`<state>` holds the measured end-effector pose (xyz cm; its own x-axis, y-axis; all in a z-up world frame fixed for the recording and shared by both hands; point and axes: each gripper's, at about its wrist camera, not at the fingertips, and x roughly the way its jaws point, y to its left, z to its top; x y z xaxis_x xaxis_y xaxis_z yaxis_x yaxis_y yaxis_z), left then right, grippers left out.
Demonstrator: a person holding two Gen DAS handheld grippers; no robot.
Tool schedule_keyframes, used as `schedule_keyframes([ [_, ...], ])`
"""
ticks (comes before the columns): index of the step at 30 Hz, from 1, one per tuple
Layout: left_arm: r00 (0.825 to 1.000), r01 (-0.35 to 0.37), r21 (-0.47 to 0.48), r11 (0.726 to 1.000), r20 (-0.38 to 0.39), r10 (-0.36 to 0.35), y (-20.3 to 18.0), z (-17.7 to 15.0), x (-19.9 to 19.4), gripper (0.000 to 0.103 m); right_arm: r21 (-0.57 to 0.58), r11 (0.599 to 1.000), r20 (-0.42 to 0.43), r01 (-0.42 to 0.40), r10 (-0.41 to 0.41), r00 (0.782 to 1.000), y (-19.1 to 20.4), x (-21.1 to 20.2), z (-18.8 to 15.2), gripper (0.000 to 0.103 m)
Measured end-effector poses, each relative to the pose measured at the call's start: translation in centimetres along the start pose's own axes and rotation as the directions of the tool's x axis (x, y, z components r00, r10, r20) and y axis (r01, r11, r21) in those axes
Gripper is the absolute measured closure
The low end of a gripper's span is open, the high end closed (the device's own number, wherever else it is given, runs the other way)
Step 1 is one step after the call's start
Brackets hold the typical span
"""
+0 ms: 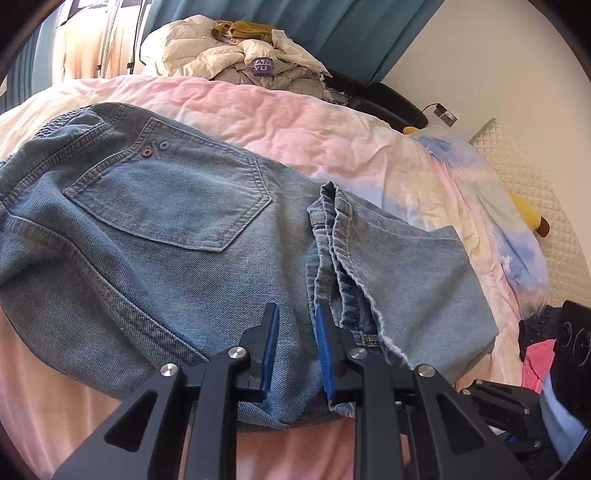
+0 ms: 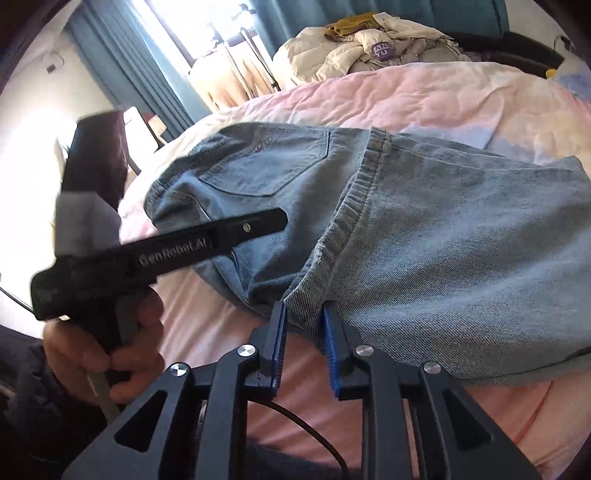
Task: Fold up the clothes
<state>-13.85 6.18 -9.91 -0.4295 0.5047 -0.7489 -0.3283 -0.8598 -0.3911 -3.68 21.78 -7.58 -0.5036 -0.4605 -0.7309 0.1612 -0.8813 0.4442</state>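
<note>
Light blue jeans (image 1: 166,240) (image 2: 443,240) lie on the pink bed cover (image 1: 295,110) with a back pocket (image 1: 173,199) facing up. One leg (image 1: 406,288) is folded across them, its frayed hem on top. My left gripper (image 1: 297,314) points down at the near part of the jeans. Its blue pads stand apart over flat denim, the right one beside the hem fold. It also shows from the side, as the left gripper (image 2: 273,221) held in a hand (image 2: 140,325). My right gripper (image 2: 304,314) is open, and a corner of the folded leg lies between its tips.
A heap of cream jackets (image 1: 229,51) (image 2: 351,48) sits past the far bed edge, before teal curtains (image 1: 351,29). A yellow plush toy (image 1: 532,218) and a white quilted pillow (image 1: 535,184) lie on the right. Dark and pink clothes (image 1: 535,350) are piled near right.
</note>
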Motion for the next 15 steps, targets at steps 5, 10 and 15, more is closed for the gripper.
schedule_keyframes([
  [5, 1.0, -0.004, -0.011, 1.0, -0.005, 0.004, 0.2, -0.1, 0.1, 0.082, 0.012, 0.991, 0.087, -0.136, 0.135, 0.987, 0.4, -2.4, 0.9, 0.069],
  [10, 1.0, -0.008, -0.036, 0.999, -0.005, 0.008, 0.8, 0.0, -0.1, 0.082, 0.082, 0.99, 0.148, -0.115, 0.102, 0.984, -1.4, -3.5, 2.7, 0.063],
  [15, 1.0, -0.002, -0.014, 1.0, 0.003, 0.002, 0.6, 0.3, -0.4, 0.082, 0.133, 0.988, 0.088, 0.077, -0.089, 0.992, -3.3, -1.4, 6.3, 0.062],
])
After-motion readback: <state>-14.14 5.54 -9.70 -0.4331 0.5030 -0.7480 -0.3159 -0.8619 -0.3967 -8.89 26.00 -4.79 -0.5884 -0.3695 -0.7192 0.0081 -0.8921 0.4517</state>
